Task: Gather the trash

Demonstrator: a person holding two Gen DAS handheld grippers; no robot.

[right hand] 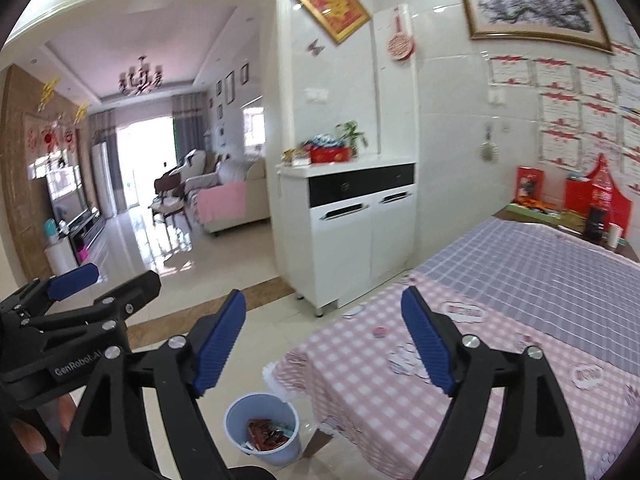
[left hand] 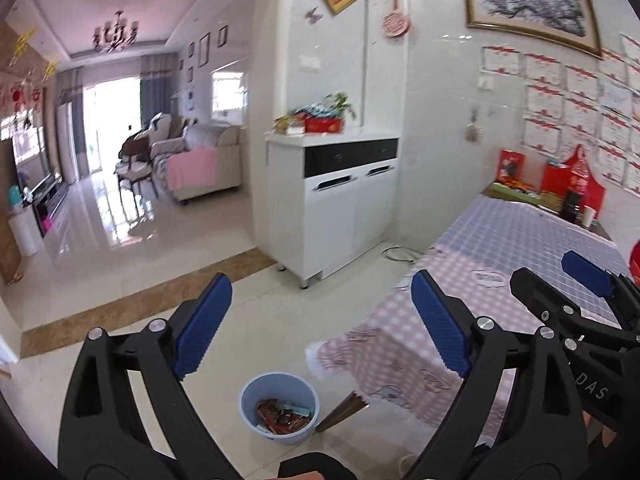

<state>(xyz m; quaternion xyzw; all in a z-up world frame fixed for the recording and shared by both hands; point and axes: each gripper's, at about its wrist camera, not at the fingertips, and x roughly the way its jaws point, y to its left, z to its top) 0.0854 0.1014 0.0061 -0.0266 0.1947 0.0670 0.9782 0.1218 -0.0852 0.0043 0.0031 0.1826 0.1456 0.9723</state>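
1. Left hand-held gripper [left hand: 322, 328] is released, nothing between its blue pads; the right hand-held gripper [right hand: 323, 342] also, both above the floor
2. The blue bin [left hand: 279, 408] on the floor holds red wrappers [right hand: 267, 434], near the checked tabletop [right hand: 520, 280] corner
3. Only the left view shows a cable [left hand: 400, 253] by the white cabinet [left hand: 340, 200]

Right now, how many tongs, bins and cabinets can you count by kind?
Tongs: 2 (left tongs, right tongs, both open and empty)
Blue bin: 1
White cabinet: 1
Total: 4
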